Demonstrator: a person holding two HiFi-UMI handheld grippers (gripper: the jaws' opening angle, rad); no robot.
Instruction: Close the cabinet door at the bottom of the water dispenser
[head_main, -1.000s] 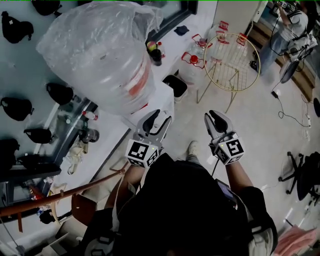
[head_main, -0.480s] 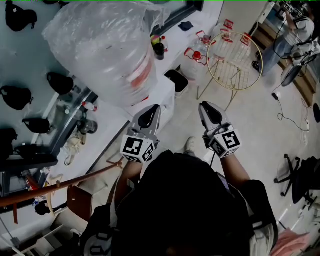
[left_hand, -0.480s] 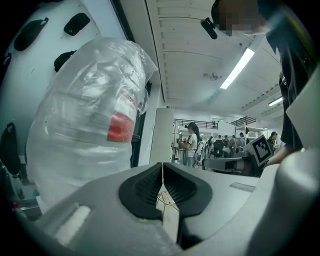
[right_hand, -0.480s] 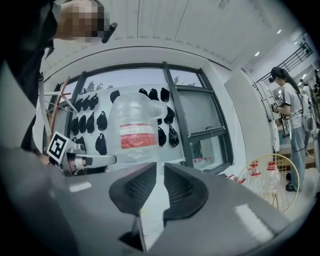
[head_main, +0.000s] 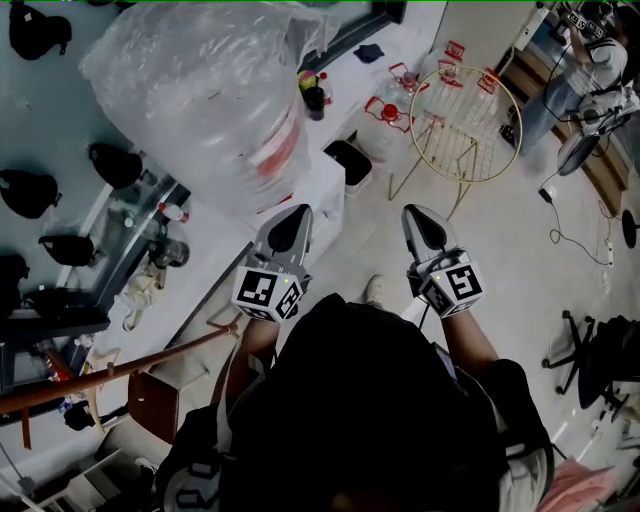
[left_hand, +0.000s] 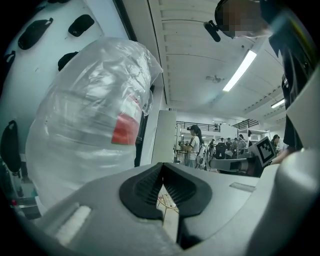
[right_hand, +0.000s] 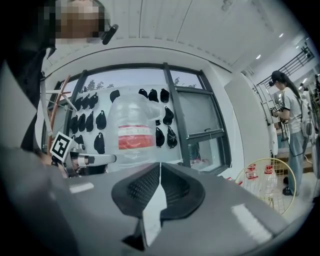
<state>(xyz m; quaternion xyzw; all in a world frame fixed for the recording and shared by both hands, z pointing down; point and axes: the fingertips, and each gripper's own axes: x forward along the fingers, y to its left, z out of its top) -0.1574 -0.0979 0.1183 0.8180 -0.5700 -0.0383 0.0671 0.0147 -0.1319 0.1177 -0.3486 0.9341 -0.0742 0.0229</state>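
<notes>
Left hand-held gripper (head_main: 296, 214) and right hand-held gripper (head_main: 416, 215), jaws just closed empty, hover near the water dispenser (head_main: 322, 195), left one nearer.

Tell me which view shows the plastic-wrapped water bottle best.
Left gripper view: the water bottle looms large, wrap and red label clear. Head view sees it foreshortened from above; right gripper view shows it small.

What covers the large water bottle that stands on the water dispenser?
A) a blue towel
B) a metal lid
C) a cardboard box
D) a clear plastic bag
D: a crumpled clear plastic bag is wrapped over the water bottle, and the bottle's red label shows through it.
</notes>
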